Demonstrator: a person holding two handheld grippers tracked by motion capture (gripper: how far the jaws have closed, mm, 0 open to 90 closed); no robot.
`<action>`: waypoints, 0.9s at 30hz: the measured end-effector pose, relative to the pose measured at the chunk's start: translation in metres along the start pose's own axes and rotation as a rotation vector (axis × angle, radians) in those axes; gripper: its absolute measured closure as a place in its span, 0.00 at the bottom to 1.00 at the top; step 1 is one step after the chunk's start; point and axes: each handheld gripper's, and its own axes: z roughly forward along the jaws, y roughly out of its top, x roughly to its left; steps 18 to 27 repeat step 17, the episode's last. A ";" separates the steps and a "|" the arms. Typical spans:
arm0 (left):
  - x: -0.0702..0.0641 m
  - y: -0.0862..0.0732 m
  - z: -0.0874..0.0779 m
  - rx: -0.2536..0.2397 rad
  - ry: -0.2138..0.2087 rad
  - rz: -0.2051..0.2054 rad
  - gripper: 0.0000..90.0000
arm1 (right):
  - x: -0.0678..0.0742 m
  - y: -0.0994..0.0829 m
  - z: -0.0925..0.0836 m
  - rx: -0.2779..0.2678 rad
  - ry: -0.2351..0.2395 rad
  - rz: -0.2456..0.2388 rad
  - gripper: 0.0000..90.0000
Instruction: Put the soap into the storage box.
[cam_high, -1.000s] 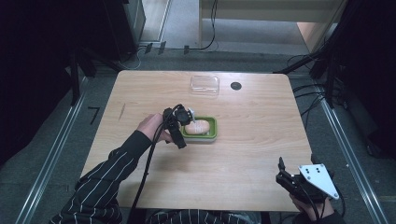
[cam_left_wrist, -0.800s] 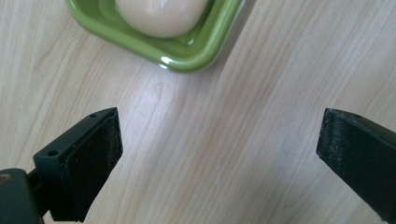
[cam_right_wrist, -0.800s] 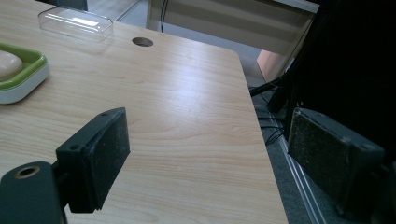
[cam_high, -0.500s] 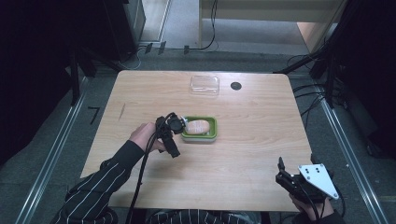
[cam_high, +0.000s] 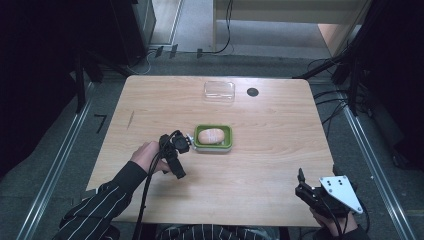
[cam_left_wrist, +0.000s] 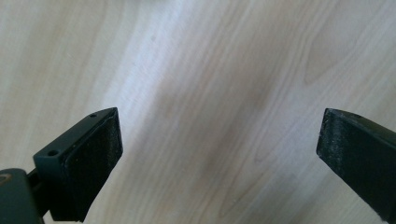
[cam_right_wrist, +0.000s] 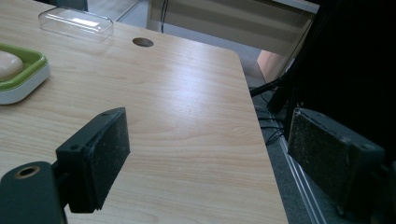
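Dark floor and black stands ring my pale wooden table (cam_high: 260, 165), which fills the middle of the high view.

At the lower left of that frame my striped sleeve (cam_high: 95, 210) comes up from the bottom edge, and my left hand (cam_high: 146, 156) holds the left gripper (cam_high: 187, 144) just left of centre. Its fingers (cam_left_wrist: 88, 158) are released, spread wide with nothing between them; in the left gripper view I see bare wood grain between the two black pads. Its tip is just beside the left end of the green dish, and I cannot tell whether it touches.

The green dish (cam_high: 227, 131) sits at the centre of the frame on a white base, with a pale bar of soap (cam_high: 210, 135) lying inside it. In the right gripper view the dish shows at the left edge (cam_right_wrist: 35, 60).

Above the dish, near the table's far edge, lies a clear plastic lid (cam_high: 219, 90), and just right of it a round dark hole (cam_high: 252, 92) in the wood.

At the lower right corner my right gripper (cam_high: 302, 184) hangs over the table's near edge, well apart from the dish. Its fingers (cam_right_wrist: 100, 149) are also released and empty.
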 end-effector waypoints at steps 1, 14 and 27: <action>-0.001 -0.002 0.001 0.001 0.002 0.001 0.01 | 0.000 0.000 0.000 -0.001 0.000 0.000 0.15; -0.013 -0.033 0.004 -0.004 -0.002 -0.051 0.01 | 0.000 0.000 0.000 -0.003 -0.003 0.000 0.15; -0.011 -0.038 0.005 -0.007 -0.009 -0.073 0.01 | 0.000 0.000 0.001 -0.004 0.002 0.000 0.15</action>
